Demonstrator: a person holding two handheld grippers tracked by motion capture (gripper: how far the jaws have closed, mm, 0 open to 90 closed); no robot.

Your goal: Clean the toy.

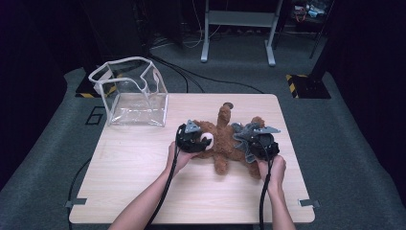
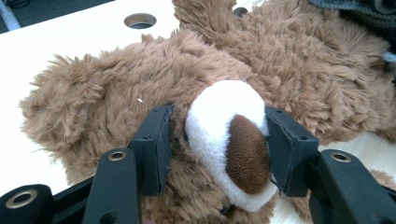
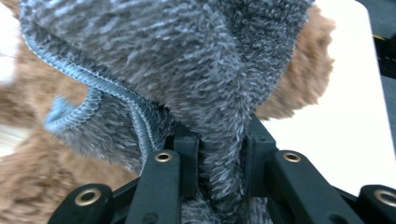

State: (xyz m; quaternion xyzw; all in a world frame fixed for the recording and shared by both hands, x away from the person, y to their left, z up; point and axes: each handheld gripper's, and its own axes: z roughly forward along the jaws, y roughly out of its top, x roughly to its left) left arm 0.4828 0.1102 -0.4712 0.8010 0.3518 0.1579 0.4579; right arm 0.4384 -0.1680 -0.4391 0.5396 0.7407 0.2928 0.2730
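Even overhead light falls on the table (image 1: 143, 158); surroundings are dark. Soft shadows, no glare. Right gripper view shows blur at left edge.

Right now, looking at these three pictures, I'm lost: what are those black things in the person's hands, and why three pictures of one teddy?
There is no robot here: a person holds a hand tool with a two-jaw claw in each hand. The wide picture comes from a camera above the table. The other two come from small cameras riding on each claw, looking along its black jaws. On the table lie a brown teddy bear and, at the far left corner, a clear plastic bag standing open. The left claw is closed on the bear's white muzzle, one jaw on each side. The right claw pinches a fold of the grey knitted garment on the bear.
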